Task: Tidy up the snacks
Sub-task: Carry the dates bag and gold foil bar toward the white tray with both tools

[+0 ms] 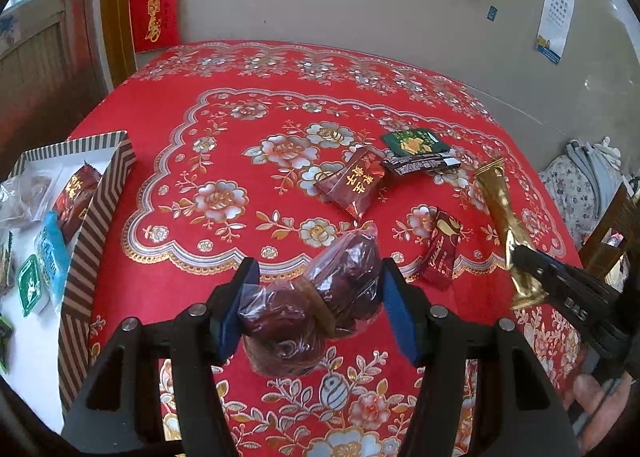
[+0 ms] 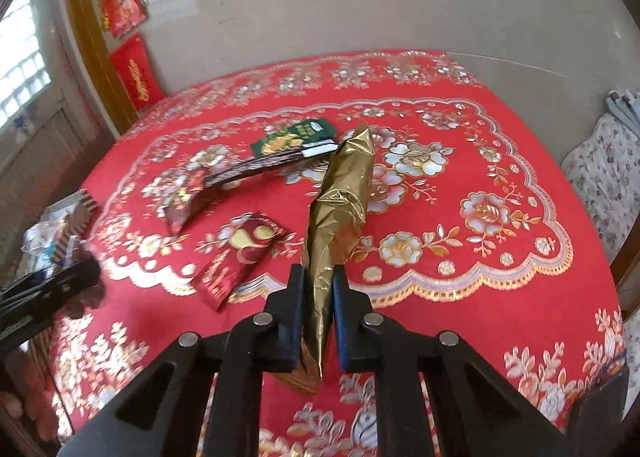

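The left gripper (image 1: 316, 309) clamps a clear bag of dates (image 1: 320, 293) above the red tablecloth (image 1: 240, 105), bound for the striped box (image 1: 100, 193) (likely). The right gripper (image 2: 318, 309) pinches 1 gold foil stick (image 2: 340, 209), lifting it.

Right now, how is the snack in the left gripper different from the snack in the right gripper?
The clear bag of dates is see-through, showing dark brown fruit; the gold packet is shiny foil hiding what is inside. The bag is lumpy and rounded; the packet is long and thin. The left gripper holds its snack across the middle; the right gripper pinches one end. Both snacks are gripped above the red tablecloth.
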Demonstrator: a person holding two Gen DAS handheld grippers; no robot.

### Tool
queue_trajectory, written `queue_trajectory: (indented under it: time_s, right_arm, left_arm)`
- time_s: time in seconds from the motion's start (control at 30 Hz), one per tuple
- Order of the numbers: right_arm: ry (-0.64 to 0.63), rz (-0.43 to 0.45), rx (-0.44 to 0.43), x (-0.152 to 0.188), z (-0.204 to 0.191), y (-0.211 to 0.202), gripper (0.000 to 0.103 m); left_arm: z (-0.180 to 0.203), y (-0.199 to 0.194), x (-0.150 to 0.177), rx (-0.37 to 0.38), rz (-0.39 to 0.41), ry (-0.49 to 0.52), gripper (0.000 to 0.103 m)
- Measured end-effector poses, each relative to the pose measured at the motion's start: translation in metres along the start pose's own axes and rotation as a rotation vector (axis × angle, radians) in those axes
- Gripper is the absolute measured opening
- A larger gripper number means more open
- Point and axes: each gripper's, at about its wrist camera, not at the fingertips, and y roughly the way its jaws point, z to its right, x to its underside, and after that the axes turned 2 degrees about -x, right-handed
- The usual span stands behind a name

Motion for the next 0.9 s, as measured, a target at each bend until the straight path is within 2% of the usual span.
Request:
queue_trajectory:
  time_s: [0.33,0.9]
  right_arm:
    - [-0.047,0.075,-0.096,0.012,-0.04,-0.034,0.011]
    - [-0.151,0.091,-0.207,0.015,-0.11,-0.046,0.011]
  left_arm:
    - [-0.005,-0.018,0.005,-0.043,0.043,0.009,0.062]
    - [-0.041,-0.049,0.009,-0.107,0.099,-0.008,0.062]
